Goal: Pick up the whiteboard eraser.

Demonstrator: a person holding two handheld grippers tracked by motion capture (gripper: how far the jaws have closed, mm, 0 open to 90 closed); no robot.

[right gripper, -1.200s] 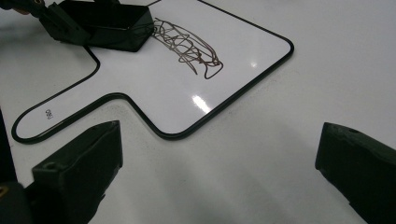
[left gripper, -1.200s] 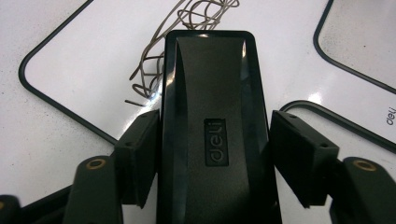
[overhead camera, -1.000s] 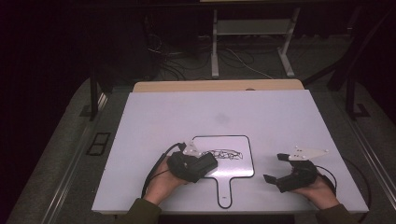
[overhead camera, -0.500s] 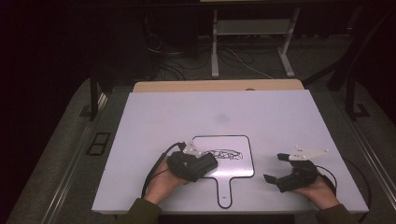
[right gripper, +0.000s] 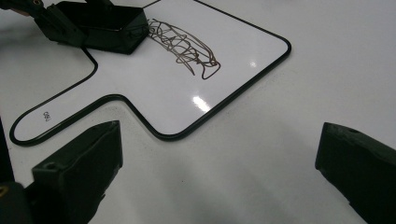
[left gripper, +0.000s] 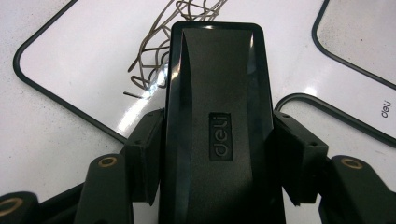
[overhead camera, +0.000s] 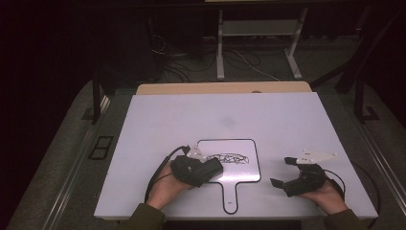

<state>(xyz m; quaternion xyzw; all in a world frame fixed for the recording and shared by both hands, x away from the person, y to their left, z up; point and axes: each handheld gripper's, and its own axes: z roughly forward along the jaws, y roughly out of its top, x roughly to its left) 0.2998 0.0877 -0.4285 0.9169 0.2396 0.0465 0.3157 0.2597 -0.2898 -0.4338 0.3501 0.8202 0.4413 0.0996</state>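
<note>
Left gripper (overhead camera: 210, 168): fingers clamped on a black whiteboard eraser (left gripper: 219, 116), resting on the handled whiteboard (overhead camera: 244, 170) beside the scribble (overhead camera: 232, 157). Right gripper (overhead camera: 282, 172): fingers wide apart, empty, over the bench (overhead camera: 287, 124).

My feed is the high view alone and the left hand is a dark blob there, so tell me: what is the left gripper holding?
Observer: A black whiteboard eraser marked "deli", clamped between both pads of the left gripper.
Operator: Is it on the scribble?
Observer: Its front end reaches the scribble on the paddle-shaped whiteboard.
Operator: And the right gripper?
Observer: The right gripper stands open, only bare table between its jaws.
</note>
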